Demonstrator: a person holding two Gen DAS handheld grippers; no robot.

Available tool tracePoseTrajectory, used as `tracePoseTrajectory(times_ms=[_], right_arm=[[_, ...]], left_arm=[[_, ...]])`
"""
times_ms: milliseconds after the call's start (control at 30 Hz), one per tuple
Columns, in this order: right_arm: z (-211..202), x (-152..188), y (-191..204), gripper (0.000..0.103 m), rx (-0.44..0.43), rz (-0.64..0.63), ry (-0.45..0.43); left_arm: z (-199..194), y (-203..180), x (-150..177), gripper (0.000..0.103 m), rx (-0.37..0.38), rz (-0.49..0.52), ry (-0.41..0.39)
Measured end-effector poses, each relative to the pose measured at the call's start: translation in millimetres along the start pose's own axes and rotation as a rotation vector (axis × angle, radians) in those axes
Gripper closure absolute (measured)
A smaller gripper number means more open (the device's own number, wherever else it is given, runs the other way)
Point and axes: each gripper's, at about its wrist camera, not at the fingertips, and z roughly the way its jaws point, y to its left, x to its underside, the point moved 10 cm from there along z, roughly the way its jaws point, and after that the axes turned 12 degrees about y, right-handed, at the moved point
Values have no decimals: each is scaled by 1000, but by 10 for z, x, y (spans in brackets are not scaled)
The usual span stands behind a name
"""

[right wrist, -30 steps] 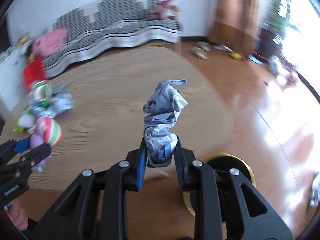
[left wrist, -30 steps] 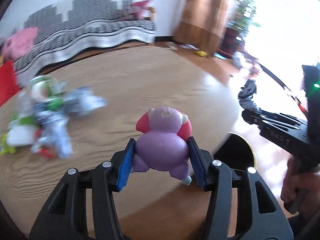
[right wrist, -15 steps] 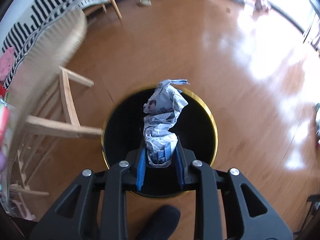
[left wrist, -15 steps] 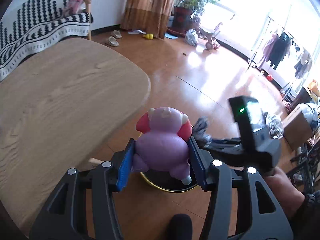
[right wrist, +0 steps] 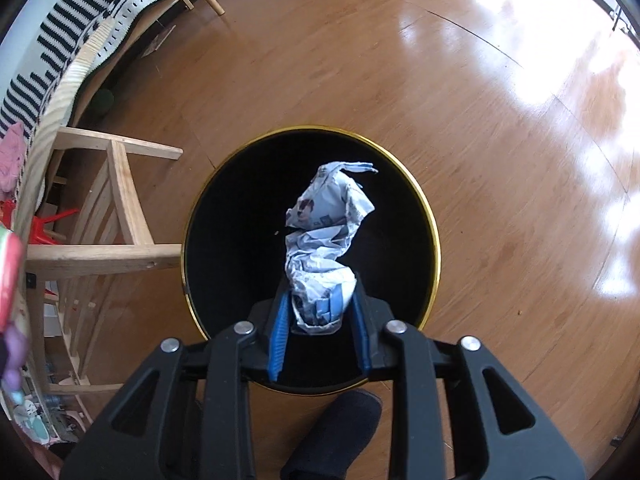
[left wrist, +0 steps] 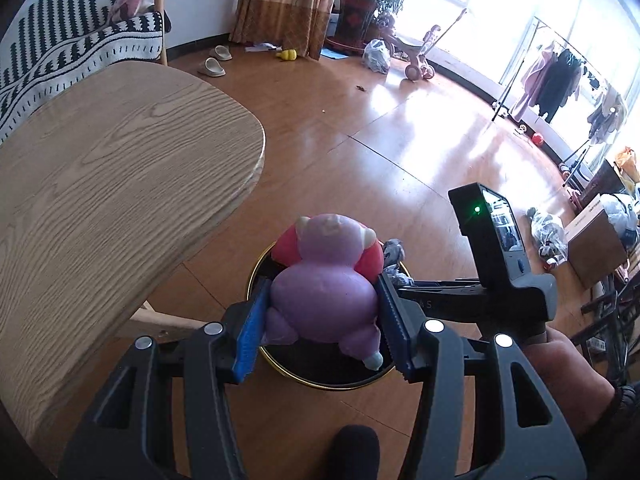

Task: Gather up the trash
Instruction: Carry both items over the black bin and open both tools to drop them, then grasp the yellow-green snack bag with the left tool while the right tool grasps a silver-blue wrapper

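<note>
Crumpled paper wrapper point(right wrist: 324, 240) stands between the blue pads of the right hand-held gripper point(right wrist: 320, 320), whose jaws are opening at this moment; a gap shows on either side of the wad's lower end, so the pads no longer press it and it looks about to drop. It hangs directly above the mouth of the black bin with the gold rim point(right wrist: 434, 232), well inside the rim on all sides, so the step in hand is the release of this piece of trash into the bin. I judge that nothing more than a wider opening is needed, perhaps a small shake if the paper clings to a pad.

The left hand-held gripper point(left wrist: 324, 320) is clamped on a purple and pink plush toy point(left wrist: 324, 288), both pads pressed into its sides, and holds it over the near part of the same bin point(left wrist: 256, 276). If the toy counts as trash, its release comes next; that hand should wait until the right one clears, since the two tools are close together over the rim.

Outward, the rounded edge of the wooden bench point(left wrist: 256, 148) lies just left of the bin, with its legs point(right wrist: 120, 200) beside the rim. A dark-socked foot point(right wrist: 336, 432) sits just short of the bin. The wooden floor point(right wrist: 520, 160) to the right and beyond is open
</note>
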Motion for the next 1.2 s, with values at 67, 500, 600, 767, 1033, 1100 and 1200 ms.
tracePoseTrajectory(times_ms=[67, 500, 600, 767, 1033, 1100, 1200], right_arm=[[-66, -9, -8, 20, 0, -1, -16], [-584, -77, -531, 20, 16, 203, -145], [-673, -59, -643, 20, 27, 234, -166], [-766, -46, -666, 20, 27, 245, -193], [-1006, -61, -319, 20, 12, 214, -244], [-1110, -69, -41, 20, 11, 176, -265], [-1209, -59, 473, 18, 7, 102, -286]], left_arm=[[43, -6, -8, 51, 4, -7, 10], [479, -281, 68, 50, 50, 44, 88], [598, -310, 61, 49, 45, 51, 106], [647, -336, 28, 25, 53, 46, 115], [210, -180, -13, 13, 52, 24, 37], [20, -24, -8, 11, 33, 4, 10], [-352, 381, 34, 9, -36, -40, -41]])
